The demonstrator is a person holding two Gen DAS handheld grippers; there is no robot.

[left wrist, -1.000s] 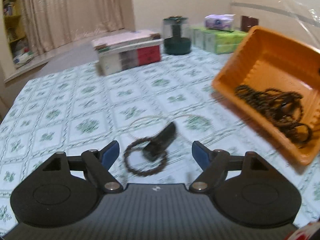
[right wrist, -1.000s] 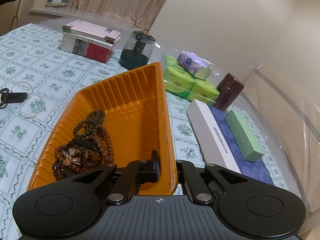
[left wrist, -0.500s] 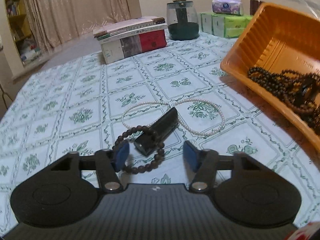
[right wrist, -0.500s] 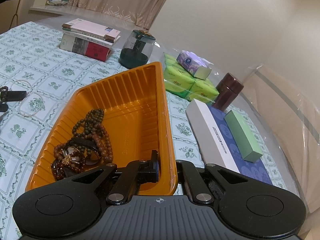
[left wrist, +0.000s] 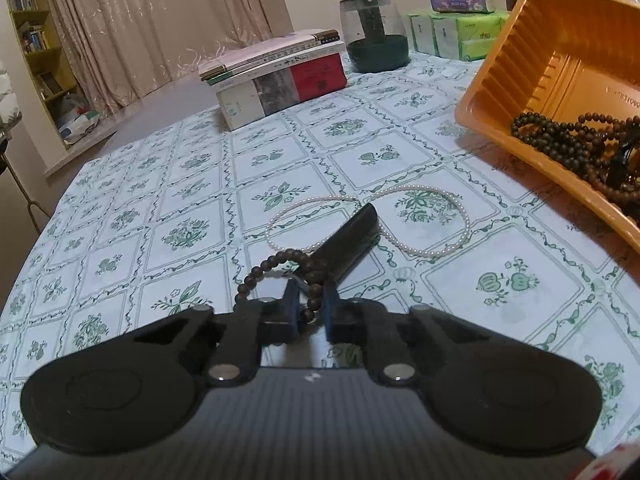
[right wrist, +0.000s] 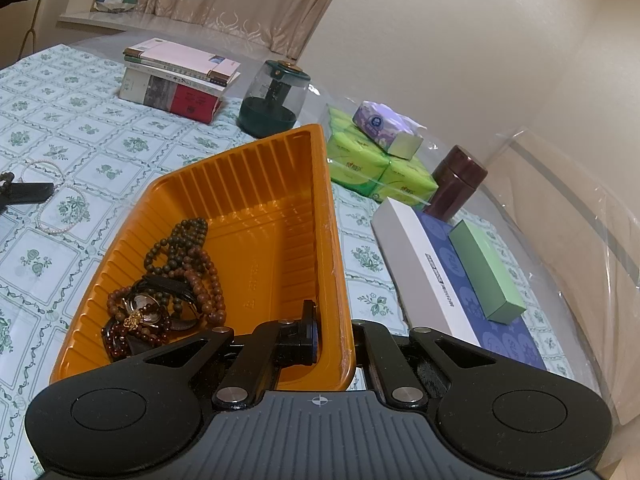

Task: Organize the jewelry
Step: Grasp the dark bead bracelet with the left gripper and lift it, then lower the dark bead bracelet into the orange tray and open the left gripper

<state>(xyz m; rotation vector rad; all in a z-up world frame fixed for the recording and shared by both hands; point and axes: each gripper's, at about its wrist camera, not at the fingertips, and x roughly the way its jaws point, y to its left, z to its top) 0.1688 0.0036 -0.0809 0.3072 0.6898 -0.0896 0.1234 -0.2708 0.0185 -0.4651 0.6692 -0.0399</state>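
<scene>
In the left wrist view, my left gripper is shut on a dark brown bead bracelet lying on the tablecloth. The bracelet loops around a black bar-shaped object. A white pearl necklace lies just beyond them. In the right wrist view, my right gripper is shut on the near rim of the orange tray, which is tilted. Several bead strings and a watch lie in the tray. The tray also shows at the right of the left wrist view.
A stack of books and a dark green jar stand at the back. Green tissue packs, a brown canister, a long white-and-blue box and a green box lie right of the tray.
My left gripper has moved down to the bracelet and closed its fingers on it. The right gripper has kept hold of the tray, which has barely moved.
</scene>
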